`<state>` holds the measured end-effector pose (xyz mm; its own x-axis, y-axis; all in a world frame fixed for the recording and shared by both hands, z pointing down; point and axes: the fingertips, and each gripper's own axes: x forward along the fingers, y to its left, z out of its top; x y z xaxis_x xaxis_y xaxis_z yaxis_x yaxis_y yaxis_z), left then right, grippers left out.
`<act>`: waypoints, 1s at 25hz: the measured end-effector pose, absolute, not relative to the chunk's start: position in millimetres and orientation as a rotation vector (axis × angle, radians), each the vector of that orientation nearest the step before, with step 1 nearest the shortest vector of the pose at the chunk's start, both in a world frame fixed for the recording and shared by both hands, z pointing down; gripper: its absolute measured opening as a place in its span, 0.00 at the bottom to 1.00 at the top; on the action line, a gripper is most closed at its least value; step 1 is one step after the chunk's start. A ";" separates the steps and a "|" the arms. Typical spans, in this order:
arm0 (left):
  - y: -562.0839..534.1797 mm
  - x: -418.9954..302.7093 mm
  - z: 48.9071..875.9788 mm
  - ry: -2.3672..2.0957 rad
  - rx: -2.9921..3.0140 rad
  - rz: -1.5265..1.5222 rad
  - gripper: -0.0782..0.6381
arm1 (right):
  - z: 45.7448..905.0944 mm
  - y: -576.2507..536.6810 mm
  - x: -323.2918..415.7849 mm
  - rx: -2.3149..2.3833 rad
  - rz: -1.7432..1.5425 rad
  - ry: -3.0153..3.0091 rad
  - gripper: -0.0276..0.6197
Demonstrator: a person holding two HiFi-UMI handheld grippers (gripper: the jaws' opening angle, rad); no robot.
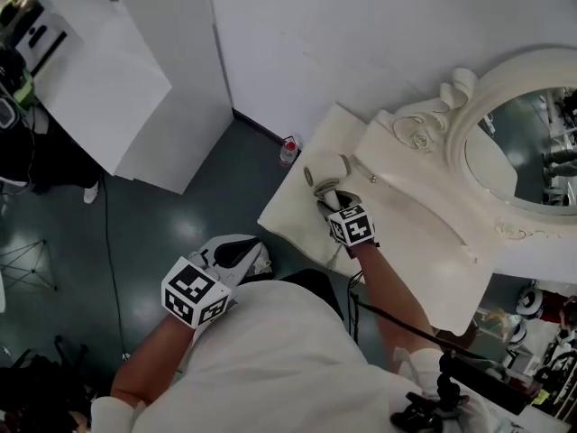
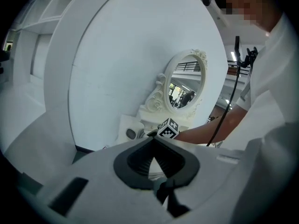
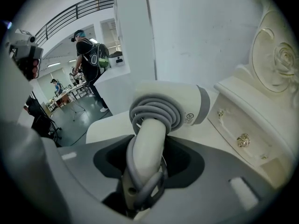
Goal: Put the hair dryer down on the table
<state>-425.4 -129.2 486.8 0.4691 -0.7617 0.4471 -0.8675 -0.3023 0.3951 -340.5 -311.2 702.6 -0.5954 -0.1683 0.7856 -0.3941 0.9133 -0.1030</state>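
A white hair dryer [image 1: 326, 171] with a grey cord wound round its handle is held over the left part of the white dressing table [image 1: 406, 242]. My right gripper [image 1: 332, 198] is shut on the handle. In the right gripper view the dryer [image 3: 168, 106] stands handle-down between the jaws of that gripper [image 3: 149, 146], its barrel lying across above the table top [image 3: 105, 125]. Whether it touches the table I cannot tell. My left gripper [image 1: 236, 253] hangs off the table's left side above the floor, its jaws [image 2: 153, 146] shut on nothing. From there the dryer [image 2: 132, 133] shows small and far.
An ornate oval mirror [image 1: 523, 142] and a raised drawer unit with knobs [image 3: 243, 140] stand at the table's back right. A small bottle [image 1: 288, 150] sits on the floor by the wall. A white partition [image 1: 117, 79] stands to the left. People [image 3: 91, 55] are in the far room.
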 end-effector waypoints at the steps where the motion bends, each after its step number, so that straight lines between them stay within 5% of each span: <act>1: -131.1 -429.8 486.8 -1.338 2.133 0.234 0.11 | 705.7 -313.0 -342.2 0.410 0.339 -2.205 0.34; 25: -151.1 -453.6 495.3 -1.256 2.154 0.231 0.11 | 723.1 -326.1 -350.5 0.462 0.310 -2.177 0.36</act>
<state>-453.6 -151.1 495.3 0.5310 -0.7230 0.4419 -0.8330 -0.3497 0.4288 -350.5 -326.1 723.1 -0.5574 -0.2165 0.8015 -0.4318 0.9002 -0.0571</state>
